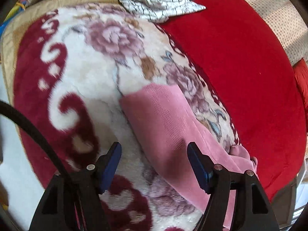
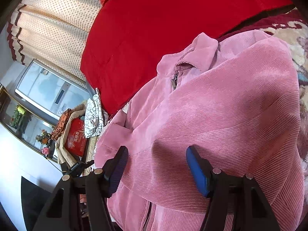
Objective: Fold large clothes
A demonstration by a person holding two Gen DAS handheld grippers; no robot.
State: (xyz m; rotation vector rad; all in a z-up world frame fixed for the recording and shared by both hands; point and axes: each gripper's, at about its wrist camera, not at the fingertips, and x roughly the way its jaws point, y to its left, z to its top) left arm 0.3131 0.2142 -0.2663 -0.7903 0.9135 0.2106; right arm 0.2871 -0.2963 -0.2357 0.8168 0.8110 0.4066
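A pink corduroy jacket [image 2: 221, 119] with a collar and a zip lies on a floral fleece blanket [image 1: 92, 73] on a bed. In the right wrist view a sleeve is folded across its body. My right gripper [image 2: 156, 154] is open just above the jacket, holding nothing. In the left wrist view one pink sleeve [image 1: 163, 119] stretches out over the blanket. My left gripper [image 1: 154, 150] is open above that sleeve's near part, empty.
A red quilt [image 1: 240, 73] lies beside the blanket, also in the right wrist view [image 2: 154, 28]. A white patterned garment [image 1: 154, 0] is bunched at the far end of the bed. Dotted curtains [image 2: 53, 25], a window and a cluttered side area [image 2: 75, 134] lie left.
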